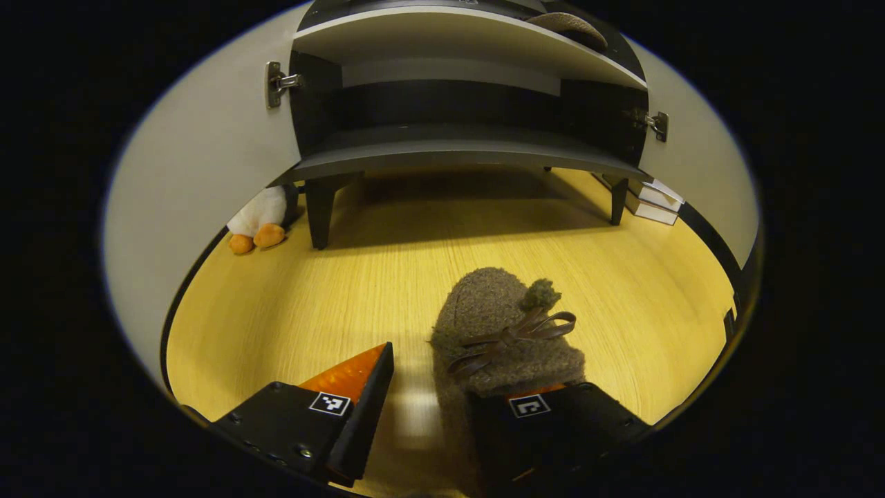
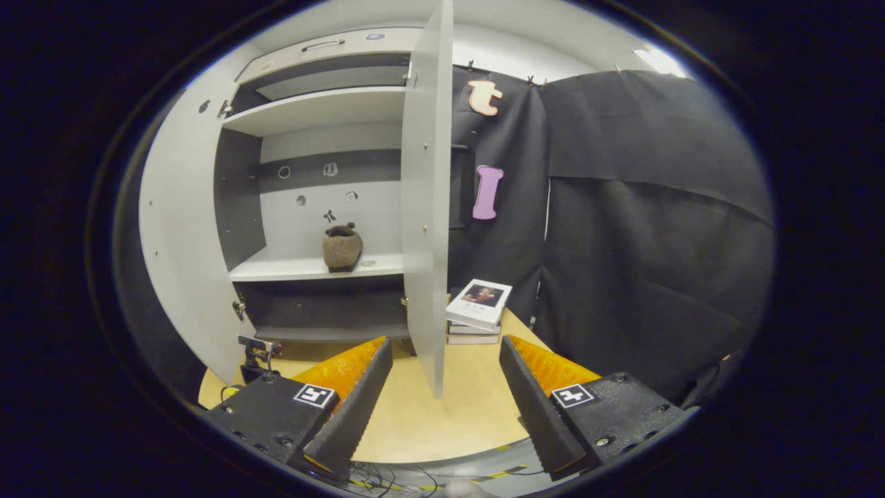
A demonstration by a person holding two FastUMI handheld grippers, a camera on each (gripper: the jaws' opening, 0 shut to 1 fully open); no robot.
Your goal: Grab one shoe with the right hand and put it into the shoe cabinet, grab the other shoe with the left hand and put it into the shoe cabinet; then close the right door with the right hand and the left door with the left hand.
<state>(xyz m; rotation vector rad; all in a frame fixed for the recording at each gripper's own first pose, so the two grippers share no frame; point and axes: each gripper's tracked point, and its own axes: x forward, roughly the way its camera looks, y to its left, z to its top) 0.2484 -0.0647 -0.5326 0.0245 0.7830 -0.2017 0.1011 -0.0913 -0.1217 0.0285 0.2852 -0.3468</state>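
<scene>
A fuzzy brown shoe [image 1: 508, 332] with a dark bow lies on the wooden floor just in front of my left gripper [image 1: 449, 377]. That gripper is open: its left finger [image 1: 356, 387] stands apart from the shoe, and the shoe's heel end covers the tip of its right finger [image 1: 553, 422]. The shoe cabinet [image 1: 449, 149] stands ahead with both doors open. The other brown shoe [image 2: 342, 249] sits on the cabinet's middle shelf [image 2: 290, 266], also glimpsed as the shoe [image 1: 570, 28] at the top of the left gripper view. My right gripper [image 2: 446, 387] hangs open and holds nothing, facing the right door [image 2: 425, 194] edge-on.
The left door [image 2: 180, 228] swings wide. A stack of books [image 2: 477, 308] lies on the floor right of the cabinet, behind the right door. A white plush toy with orange feet [image 1: 259, 221] sits by the cabinet's left leg [image 1: 319, 211]. Black cloth walls the right side.
</scene>
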